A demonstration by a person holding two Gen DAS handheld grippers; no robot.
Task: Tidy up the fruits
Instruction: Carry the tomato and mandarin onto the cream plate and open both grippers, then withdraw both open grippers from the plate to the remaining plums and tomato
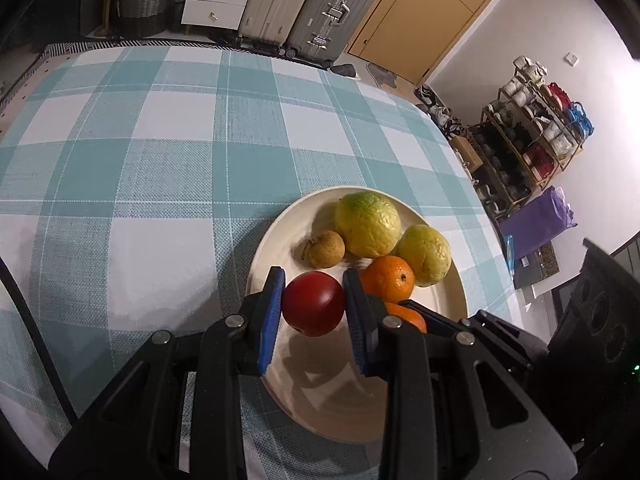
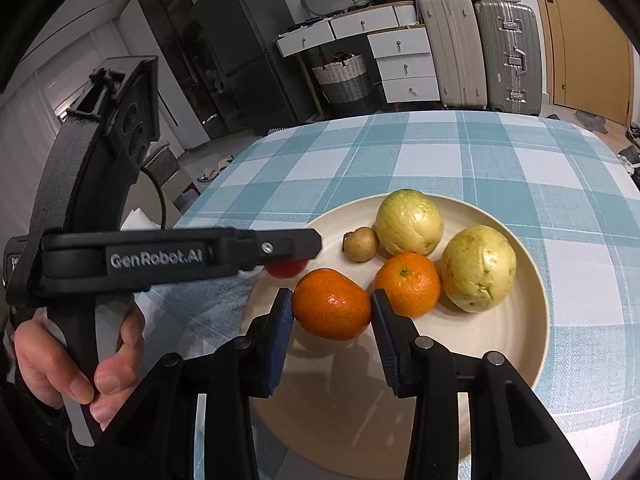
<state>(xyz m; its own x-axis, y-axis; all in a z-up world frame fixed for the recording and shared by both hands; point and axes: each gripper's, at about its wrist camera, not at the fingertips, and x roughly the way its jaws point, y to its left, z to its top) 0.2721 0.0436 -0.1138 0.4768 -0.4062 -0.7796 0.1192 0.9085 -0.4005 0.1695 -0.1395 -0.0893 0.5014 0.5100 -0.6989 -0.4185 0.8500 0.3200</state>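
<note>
A cream plate [image 1: 440, 292] [image 2: 516, 320] on the checked tablecloth holds two yellow-green guavas [image 1: 368, 224] [image 2: 408, 222], a small brown fruit [image 1: 325, 249] [image 2: 361, 244] and an orange [image 1: 389, 278] [image 2: 408, 283]. My left gripper [image 1: 314, 292] is shut on a red apple [image 1: 314, 304], held just above the plate's near-left part; in the right wrist view only a sliver of the apple [image 2: 285, 270] shows under the left gripper. My right gripper [image 2: 332, 308] is shut on a second orange [image 2: 332, 304], held over the plate; it also shows in the left wrist view [image 1: 408, 316].
The table [image 1: 160, 160] carries a teal and white checked cloth. The left gripper body and the hand [image 2: 80, 360] holding it fill the left of the right wrist view. Suitcases [image 1: 320, 8], drawers, a basket and a shoe rack [image 1: 528, 140] stand beyond the table.
</note>
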